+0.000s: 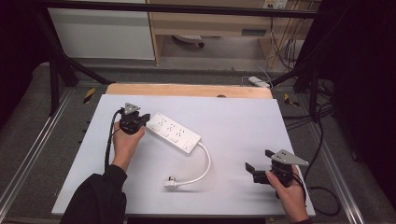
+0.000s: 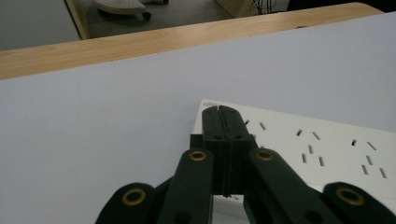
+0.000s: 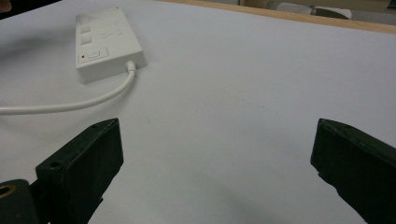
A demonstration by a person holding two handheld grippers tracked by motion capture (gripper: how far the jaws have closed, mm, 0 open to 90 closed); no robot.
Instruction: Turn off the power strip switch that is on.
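On the table (image 1: 93, 177), a pale grey sheet covered nearly the whole top, with a strip of bare wood left showing along the far edge. Power strip (image 1: 173, 132) lay on the sheet left of centre, white, angled from far-left to near-right, sockets facing up. Its white cord (image 1: 205, 164) left the near-right end, looped toward the person and ended in a plug (image 1: 170, 182) lying flat on the sheet.

Left gripper (image 1: 140, 122) sat at the strip's far-left end, jaws pressed fully together, nothing between them. In the left gripper view the closed tips (image 2: 223, 122) were over that end of the strip (contact or just above, couldn't tell).

Right gripper (image 1: 250, 170) was well apart from the strip, near the sheet's right front corner, jaws spread wide and empty. In the right gripper view the jaws framed bare sheet, with the strip's switch end (image 3: 94, 54) and cord farther off.
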